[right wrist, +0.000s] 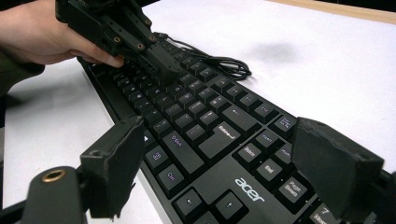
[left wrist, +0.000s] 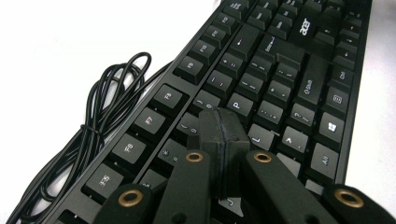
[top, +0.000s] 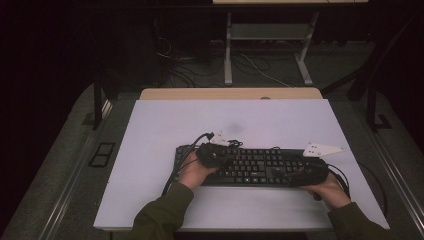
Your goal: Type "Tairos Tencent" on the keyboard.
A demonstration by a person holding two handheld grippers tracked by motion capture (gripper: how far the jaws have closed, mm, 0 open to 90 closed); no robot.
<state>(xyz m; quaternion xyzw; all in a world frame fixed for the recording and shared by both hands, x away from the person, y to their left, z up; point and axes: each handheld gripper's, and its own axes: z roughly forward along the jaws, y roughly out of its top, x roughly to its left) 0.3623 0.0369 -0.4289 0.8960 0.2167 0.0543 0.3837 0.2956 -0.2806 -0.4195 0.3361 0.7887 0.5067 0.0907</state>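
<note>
A black Acer keyboard [top: 255,167] [left wrist: 280,56] [right wrist: 210,130] lies across the white table top. Its cable [left wrist: 107,102] [right wrist: 224,60] is coiled just behind it. My left gripper [top: 220,157] [left wrist: 220,116] is shut, pads pressed together with nothing between them. Its tip is down over the letter keys near O and P, as the right gripper view also shows for the left gripper [right wrist: 166,65]. My right gripper [top: 306,176] [right wrist: 224,163] stands open at the keyboard's right end, one pad [right wrist: 116,158] by the front edge, the other over the number pad.
The white board [top: 165,125] has bare room behind and to the left of the keyboard. A wooden table edge [top: 230,93] runs along the back. Beyond it on the floor are a metal stand [top: 270,40] and loose cables.
</note>
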